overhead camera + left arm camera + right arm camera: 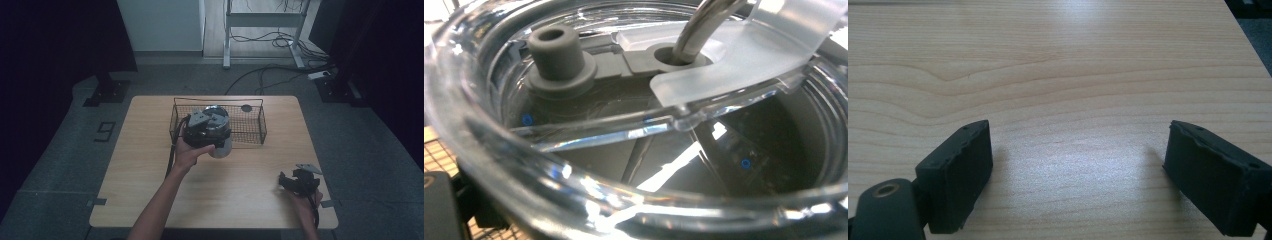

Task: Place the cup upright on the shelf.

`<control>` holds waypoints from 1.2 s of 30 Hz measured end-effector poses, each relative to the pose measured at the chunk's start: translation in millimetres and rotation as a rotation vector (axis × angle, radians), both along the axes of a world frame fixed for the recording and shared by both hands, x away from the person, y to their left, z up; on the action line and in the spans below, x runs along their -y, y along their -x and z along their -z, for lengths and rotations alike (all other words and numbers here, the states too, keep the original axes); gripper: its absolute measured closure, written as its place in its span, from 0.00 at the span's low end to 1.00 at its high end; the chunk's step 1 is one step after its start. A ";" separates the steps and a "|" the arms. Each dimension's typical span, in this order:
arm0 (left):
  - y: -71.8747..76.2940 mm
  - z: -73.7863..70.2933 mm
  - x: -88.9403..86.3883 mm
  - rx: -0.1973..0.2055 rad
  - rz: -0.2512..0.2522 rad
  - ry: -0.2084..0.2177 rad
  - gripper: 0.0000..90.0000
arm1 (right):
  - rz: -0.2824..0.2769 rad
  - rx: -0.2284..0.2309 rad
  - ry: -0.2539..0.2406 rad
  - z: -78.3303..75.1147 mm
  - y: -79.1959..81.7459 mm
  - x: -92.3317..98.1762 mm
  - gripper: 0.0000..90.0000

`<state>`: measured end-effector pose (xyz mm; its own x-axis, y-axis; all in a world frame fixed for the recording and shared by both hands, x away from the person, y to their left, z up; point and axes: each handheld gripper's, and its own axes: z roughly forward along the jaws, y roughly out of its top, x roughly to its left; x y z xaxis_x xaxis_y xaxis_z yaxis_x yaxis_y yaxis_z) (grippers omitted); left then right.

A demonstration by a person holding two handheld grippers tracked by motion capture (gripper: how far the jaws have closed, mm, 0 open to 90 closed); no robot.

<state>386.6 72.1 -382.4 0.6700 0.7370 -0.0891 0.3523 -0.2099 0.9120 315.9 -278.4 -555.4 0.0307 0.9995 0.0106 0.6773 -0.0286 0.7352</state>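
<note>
Over the front edge of the wire basket [250, 131], near the middle of the wooden table [150, 165], the left gripper [206, 131] is holding a clear lid [574, 165] with a grey rubber stopper [556, 55] and a metal straw [704, 25]; its jaws are clamping the lid's rim. Near the table's front right corner, the right gripper [1078, 170] is resting with its 2 jaws wide apart over bare wood.
</note>
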 end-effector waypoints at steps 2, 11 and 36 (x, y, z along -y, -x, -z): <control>-2.4 -2.1 -1.4 0.002 -0.005 0.002 0.05 | -0.001 0.003 0.000 0.2 -0.1 0.1 0.13; -15.4 -5.2 -5.3 0.004 -0.035 0.006 0.05 | -0.001 0.003 0.001 0.2 -0.1 0.1 0.13; -53.0 -15.6 -26.3 -0.025 -0.167 0.026 0.05 | 0.009 0.005 -0.001 0.3 0.1 0.1 0.13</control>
